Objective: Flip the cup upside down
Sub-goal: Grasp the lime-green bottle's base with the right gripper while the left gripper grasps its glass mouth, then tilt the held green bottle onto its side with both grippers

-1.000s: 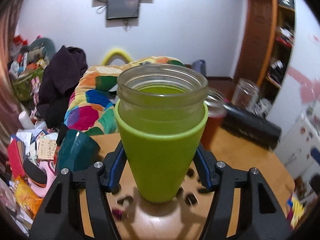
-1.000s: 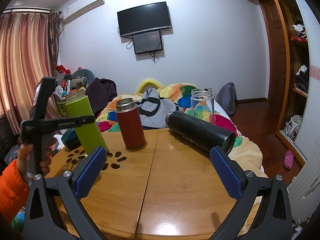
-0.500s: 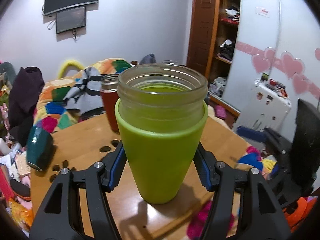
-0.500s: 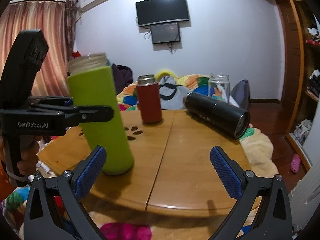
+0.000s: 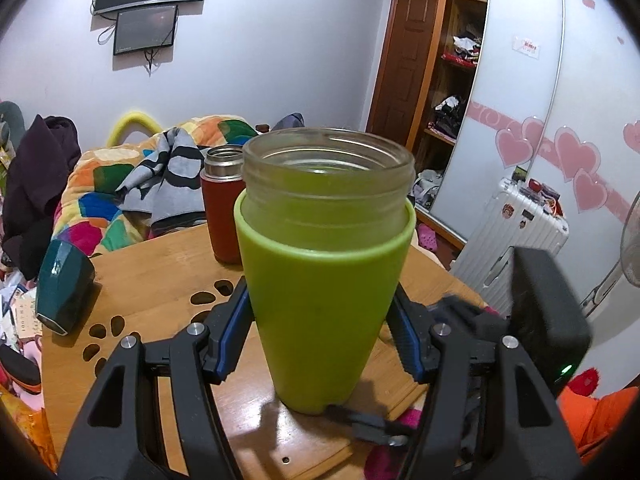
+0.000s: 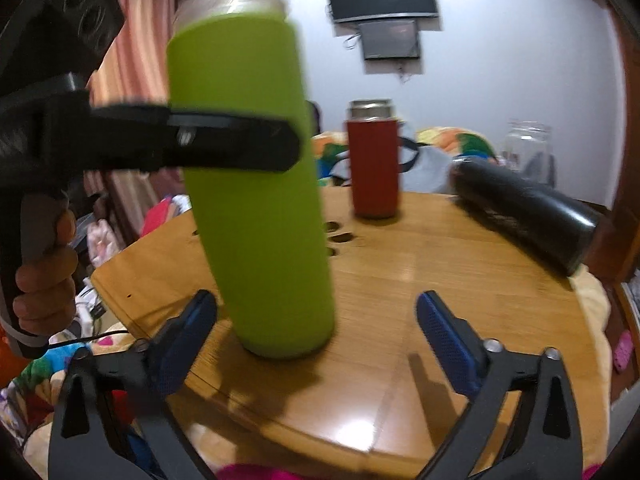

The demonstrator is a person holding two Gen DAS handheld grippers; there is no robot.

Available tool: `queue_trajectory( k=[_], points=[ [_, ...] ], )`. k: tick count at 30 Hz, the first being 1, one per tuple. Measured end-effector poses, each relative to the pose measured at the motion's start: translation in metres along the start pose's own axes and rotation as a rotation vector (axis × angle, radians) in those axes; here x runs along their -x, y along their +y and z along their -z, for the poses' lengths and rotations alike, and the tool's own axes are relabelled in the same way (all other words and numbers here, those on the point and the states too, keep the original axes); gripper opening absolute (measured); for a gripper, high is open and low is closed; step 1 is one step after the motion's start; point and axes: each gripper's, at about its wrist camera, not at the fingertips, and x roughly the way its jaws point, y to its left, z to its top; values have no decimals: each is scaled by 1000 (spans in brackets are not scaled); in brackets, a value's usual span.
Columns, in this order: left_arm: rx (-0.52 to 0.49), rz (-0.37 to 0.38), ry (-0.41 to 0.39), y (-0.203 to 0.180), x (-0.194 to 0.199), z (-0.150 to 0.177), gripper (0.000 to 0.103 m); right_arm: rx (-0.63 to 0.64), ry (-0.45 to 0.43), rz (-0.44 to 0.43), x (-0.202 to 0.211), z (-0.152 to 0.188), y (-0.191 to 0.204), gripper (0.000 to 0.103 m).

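The green cup [image 5: 320, 292], a glass jar in a lime sleeve, stands upright with its open mouth up, near the front edge of the round wooden table [image 5: 160, 280]. My left gripper [image 5: 320, 328] is shut on its lower body. In the right wrist view the cup [image 6: 256, 208] is large and blurred, with the left gripper [image 6: 236, 148] clamped across its middle. My right gripper [image 6: 316, 320] is open, its blue pads [image 6: 444, 332] on either side of the cup's base without touching it.
A red flask [image 6: 374, 164] stands upright mid-table. A black flask [image 6: 524, 208] lies on its side at the right, with a clear glass jar [image 6: 528, 140] behind it. A dark teal cup [image 5: 64, 284] lies at the table's left edge. A bed with a colourful quilt [image 5: 120, 196] is behind.
The left gripper carried the green cup to the table's near edge. The right gripper moved in close, so its open fingers now flank the cup's base.
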Motion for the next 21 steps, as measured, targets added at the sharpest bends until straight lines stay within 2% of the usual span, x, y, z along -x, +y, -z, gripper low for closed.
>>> queue_trajectory(
  k=[7, 17, 21],
  points=[
    [68, 53, -18, 18, 2, 1, 63, 35, 35, -74, -24, -4, 10, 66],
    [186, 139, -13, 47, 5, 1, 63, 85, 18, -33, -21, -5, 19, 65],
    [246, 162, -16, 59, 4, 2, 63, 93, 21, -45, -13, -5, 22, 65]
  ],
)
